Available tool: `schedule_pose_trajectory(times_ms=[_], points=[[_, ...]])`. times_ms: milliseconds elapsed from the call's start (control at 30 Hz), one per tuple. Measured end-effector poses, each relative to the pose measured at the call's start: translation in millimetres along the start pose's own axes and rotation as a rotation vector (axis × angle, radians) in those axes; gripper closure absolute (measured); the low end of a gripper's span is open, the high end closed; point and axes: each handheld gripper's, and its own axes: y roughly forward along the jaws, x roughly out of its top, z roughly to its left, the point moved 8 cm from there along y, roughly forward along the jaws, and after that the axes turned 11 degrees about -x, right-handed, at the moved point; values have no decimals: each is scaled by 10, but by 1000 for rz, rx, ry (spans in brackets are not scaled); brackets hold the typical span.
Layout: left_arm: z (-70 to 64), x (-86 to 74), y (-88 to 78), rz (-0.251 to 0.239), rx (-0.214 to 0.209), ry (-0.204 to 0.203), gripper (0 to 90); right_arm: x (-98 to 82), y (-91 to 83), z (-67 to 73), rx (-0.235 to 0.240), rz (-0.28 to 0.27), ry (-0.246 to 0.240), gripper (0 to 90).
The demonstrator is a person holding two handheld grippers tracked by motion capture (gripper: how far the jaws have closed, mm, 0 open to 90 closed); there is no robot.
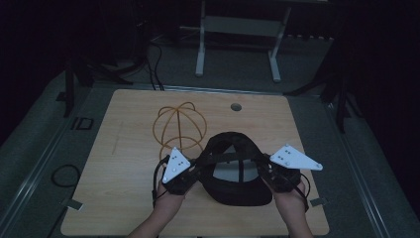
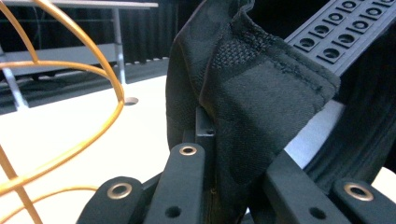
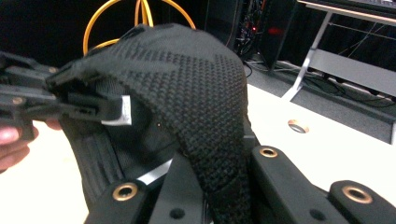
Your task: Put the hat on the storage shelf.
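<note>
One orange wire frame stands left of centre on the bench, just behind the left gripper. Its fingers pinch the left edge of one black mesh cap, held upside down in the lower middle. At right, the right gripper pinches the cap's opposite edge.

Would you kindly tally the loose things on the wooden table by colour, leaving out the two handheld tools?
Black: 1, the black fabric cap, held upside down with its opening facing up.
Orange: 1, the orange wire dome-shaped frame, standing on the light wooden table behind the cap.
Total: 2
</note>
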Motion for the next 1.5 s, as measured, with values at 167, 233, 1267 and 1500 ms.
schedule_pose_trajectory(times_ms=[167,233,1267,1500], points=[[-15,43,-6,-6,14,20,881,-63,-39,-14,6,-2,22,876],[-21,74,1,-5,17,31,882,-125,-59,-13,17,1,40,874],[-62,392,-15,-26,24,61,884,-518,-499,120,265,11,-24,366],[-86,372,-98,-51,-68,83,884,-472,-646,-96,235,-18,-43,425]])
